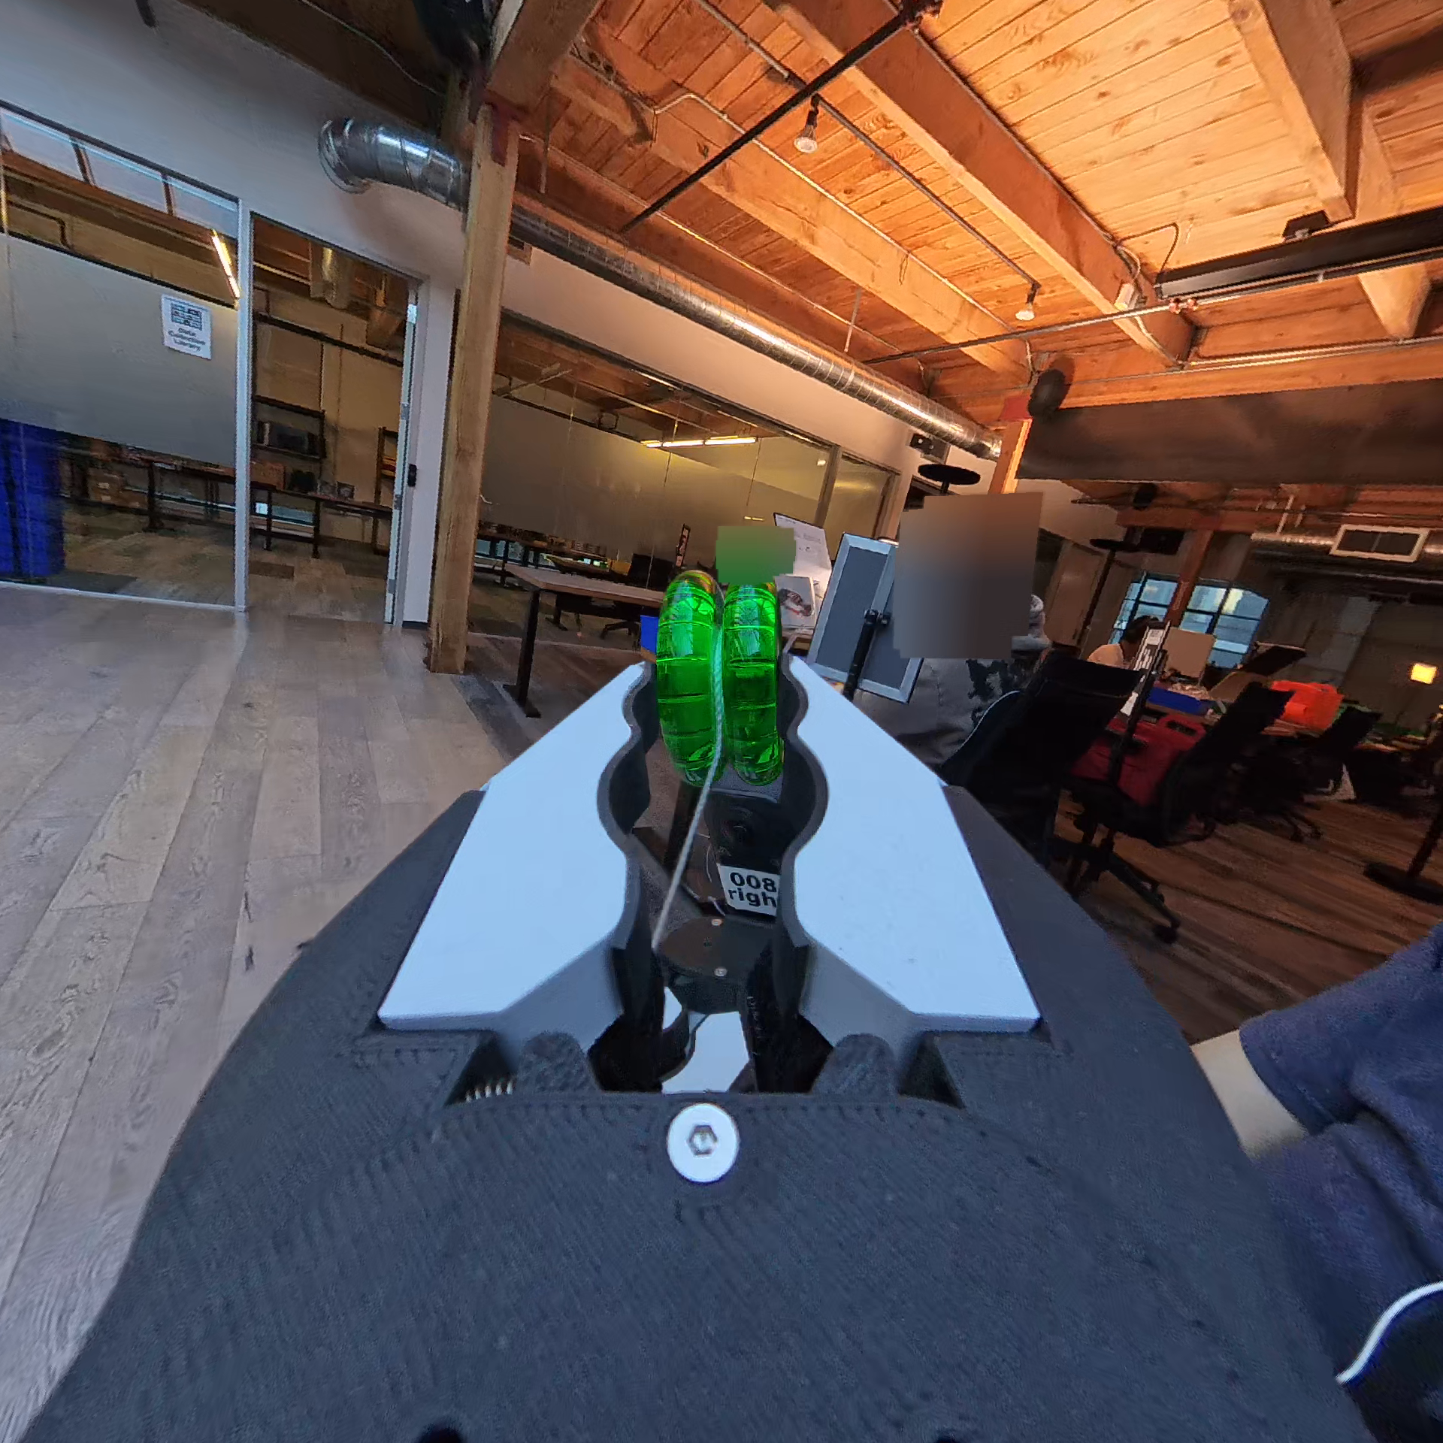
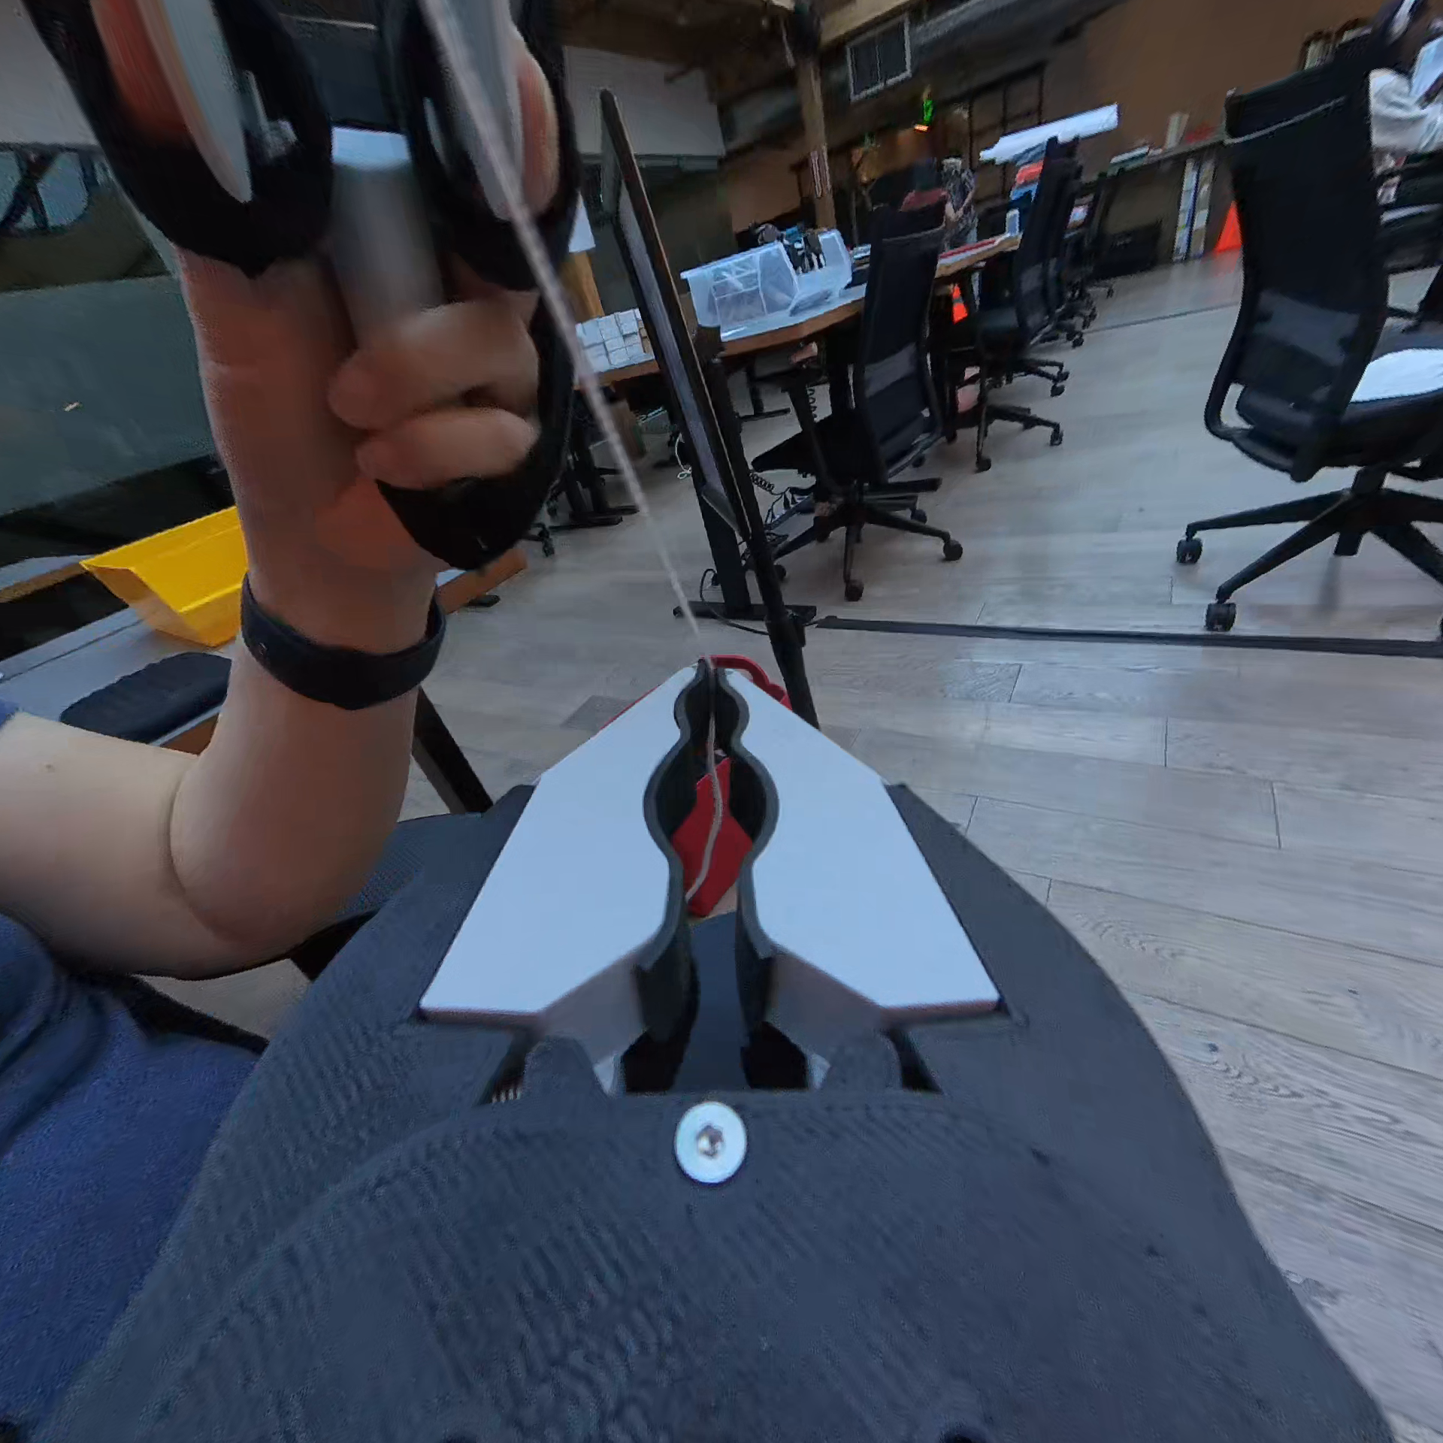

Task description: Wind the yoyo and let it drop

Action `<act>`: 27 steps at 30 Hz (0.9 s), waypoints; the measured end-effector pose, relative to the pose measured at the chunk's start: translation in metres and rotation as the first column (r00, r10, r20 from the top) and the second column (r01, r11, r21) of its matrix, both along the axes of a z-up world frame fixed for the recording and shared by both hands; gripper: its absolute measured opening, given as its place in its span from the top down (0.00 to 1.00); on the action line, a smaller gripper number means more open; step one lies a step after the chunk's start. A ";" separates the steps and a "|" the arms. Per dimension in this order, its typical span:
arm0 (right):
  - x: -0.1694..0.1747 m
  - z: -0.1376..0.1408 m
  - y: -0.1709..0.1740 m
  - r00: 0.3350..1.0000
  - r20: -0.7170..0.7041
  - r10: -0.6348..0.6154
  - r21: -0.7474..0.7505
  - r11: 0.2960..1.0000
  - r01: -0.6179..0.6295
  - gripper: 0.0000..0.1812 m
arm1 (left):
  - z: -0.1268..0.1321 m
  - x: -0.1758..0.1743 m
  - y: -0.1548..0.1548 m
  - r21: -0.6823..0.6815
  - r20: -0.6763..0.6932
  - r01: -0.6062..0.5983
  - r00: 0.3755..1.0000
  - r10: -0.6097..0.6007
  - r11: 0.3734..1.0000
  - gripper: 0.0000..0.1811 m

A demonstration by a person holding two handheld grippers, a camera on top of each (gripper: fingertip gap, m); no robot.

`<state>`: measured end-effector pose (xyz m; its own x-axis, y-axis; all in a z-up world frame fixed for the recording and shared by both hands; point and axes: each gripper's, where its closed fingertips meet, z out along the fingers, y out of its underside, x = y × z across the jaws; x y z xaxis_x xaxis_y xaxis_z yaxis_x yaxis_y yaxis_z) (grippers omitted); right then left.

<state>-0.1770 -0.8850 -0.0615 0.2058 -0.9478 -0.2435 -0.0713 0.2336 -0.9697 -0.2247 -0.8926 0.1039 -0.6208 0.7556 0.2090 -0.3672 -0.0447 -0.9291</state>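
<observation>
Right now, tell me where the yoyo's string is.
In the left wrist view the string leaves the green yoyo held by the left gripper; its other end is pinched in the right gripper.

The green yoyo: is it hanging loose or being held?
Held. The left gripper clamps the green yoyo between its fingertips, and its string runs taut to the shut right gripper.
</observation>
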 end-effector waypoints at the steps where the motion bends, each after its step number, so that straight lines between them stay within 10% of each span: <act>1: -0.001 -0.003 -0.001 1.000 -0.013 0.017 0.024 1.000 -0.016 1.00 | -0.001 0.004 0.001 0.003 0.015 -0.017 1.000 0.017 1.000 0.84; 10: -0.050 0.082 -0.073 0.989 -0.074 -0.125 0.002 0.992 0.125 1.00 | -0.056 0.020 0.012 0.147 0.210 -0.013 0.977 -0.018 0.989 0.84; 16: -0.049 0.138 -0.040 0.941 -0.336 -0.046 -0.092 0.996 0.015 1.00 | -0.080 0.013 -0.006 0.121 0.345 -0.149 0.933 0.099 0.981 0.84; 22: -0.027 0.130 0.031 0.836 -0.546 0.056 -0.138 0.978 -0.156 1.00 | -0.066 0.022 -0.027 -0.052 0.367 -0.383 0.852 0.374 0.922 0.84; 27: -0.014 0.141 0.013 0.891 -0.418 -0.176 -0.355 0.935 0.018 1.00 | -0.052 0.016 -0.013 -0.146 0.331 -0.327 0.873 0.358 0.934 0.84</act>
